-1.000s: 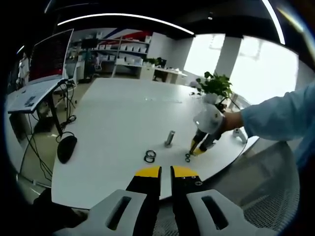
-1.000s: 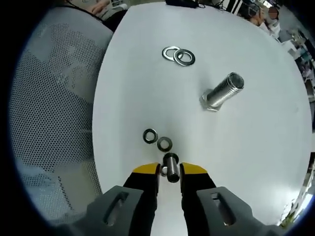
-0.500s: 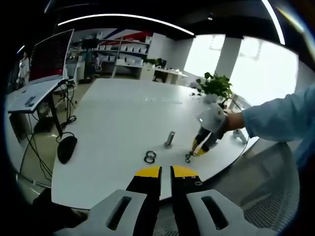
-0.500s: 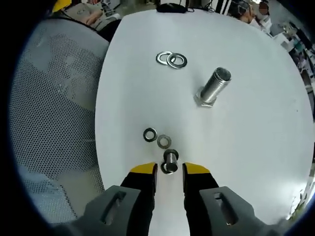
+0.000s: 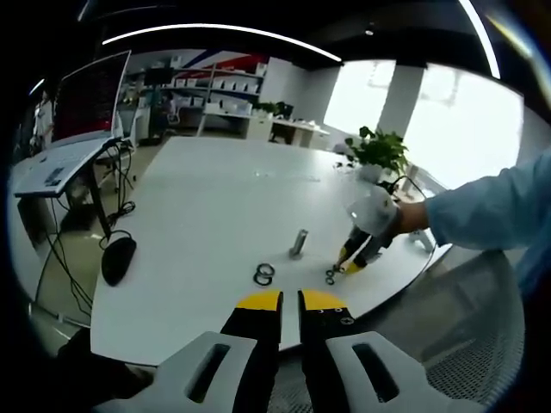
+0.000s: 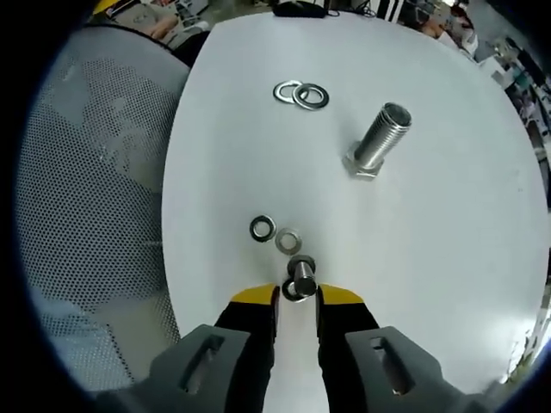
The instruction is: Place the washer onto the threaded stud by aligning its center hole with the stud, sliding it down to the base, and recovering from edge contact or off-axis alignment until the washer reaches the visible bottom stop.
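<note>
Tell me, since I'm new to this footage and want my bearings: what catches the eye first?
In the right gripper view, a small threaded stud with a washer at its base stands on the white table between the right tool's yellow tips. Two small washers lie just beyond it. Farther off stand a large bolt and two overlapping large washers.

In the right gripper view, a small stud (image 6: 300,277) is stood on the desk (image 6: 448,258) between the fingers (image 6: 256,303). Two small washers (image 6: 275,234) are laid side by side just beyond it. Farther off, a large stud (image 6: 379,139) is stood right, and two overlapping washers (image 6: 301,93) are laid left.
</note>
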A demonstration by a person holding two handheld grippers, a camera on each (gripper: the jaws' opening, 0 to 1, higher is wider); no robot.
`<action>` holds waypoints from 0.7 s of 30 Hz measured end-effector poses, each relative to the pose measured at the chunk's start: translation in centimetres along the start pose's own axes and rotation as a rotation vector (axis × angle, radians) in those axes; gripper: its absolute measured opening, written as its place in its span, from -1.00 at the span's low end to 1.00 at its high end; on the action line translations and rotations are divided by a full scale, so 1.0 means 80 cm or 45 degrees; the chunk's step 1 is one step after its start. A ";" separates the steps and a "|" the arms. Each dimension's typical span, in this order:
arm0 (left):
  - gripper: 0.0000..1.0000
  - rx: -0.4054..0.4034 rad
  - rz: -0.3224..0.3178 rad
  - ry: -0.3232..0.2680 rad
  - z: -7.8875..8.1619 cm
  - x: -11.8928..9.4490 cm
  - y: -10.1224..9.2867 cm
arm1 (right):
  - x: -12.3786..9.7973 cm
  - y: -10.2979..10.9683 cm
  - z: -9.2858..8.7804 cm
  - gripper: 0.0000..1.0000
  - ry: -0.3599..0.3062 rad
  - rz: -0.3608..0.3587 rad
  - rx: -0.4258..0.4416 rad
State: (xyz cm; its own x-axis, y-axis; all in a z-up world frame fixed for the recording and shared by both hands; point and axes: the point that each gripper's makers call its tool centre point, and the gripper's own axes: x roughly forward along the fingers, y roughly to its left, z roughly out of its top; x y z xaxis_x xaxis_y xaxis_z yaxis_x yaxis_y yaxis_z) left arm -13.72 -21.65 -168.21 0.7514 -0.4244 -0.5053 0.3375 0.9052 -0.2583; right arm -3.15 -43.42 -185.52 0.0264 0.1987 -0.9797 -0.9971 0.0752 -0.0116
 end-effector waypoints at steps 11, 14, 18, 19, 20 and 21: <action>-0.91 -0.001 0.001 0.000 0.000 0.000 0.000 | 0.000 0.000 0.000 -0.73 -0.009 -0.018 0.009; -0.91 0.000 0.001 0.003 -0.001 0.000 0.000 | 0.000 0.001 -0.001 -0.74 -0.010 -0.020 0.014; -0.91 0.000 0.001 0.006 -0.001 0.000 0.000 | -0.001 0.000 -0.002 -0.74 -0.006 -0.017 0.014; -0.91 0.000 0.001 0.007 -0.001 0.000 0.000 | -0.001 0.000 -0.002 -0.74 -0.003 -0.018 0.012; -0.91 0.001 0.001 0.008 -0.001 0.000 0.000 | -0.001 -0.001 -0.003 -0.74 0.000 -0.020 0.009; -0.91 0.001 0.000 0.008 -0.001 0.000 0.000 | -0.001 -0.001 -0.004 -0.74 0.002 -0.022 0.007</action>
State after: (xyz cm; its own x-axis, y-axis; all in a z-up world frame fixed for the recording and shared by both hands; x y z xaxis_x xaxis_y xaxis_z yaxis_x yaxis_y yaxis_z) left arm -13.78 -21.65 -168.31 0.7476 -0.4245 -0.5107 0.3380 0.9052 -0.2577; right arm -3.10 -43.73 -185.47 0.0437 0.1960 -0.9796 -0.9961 0.0839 -0.0277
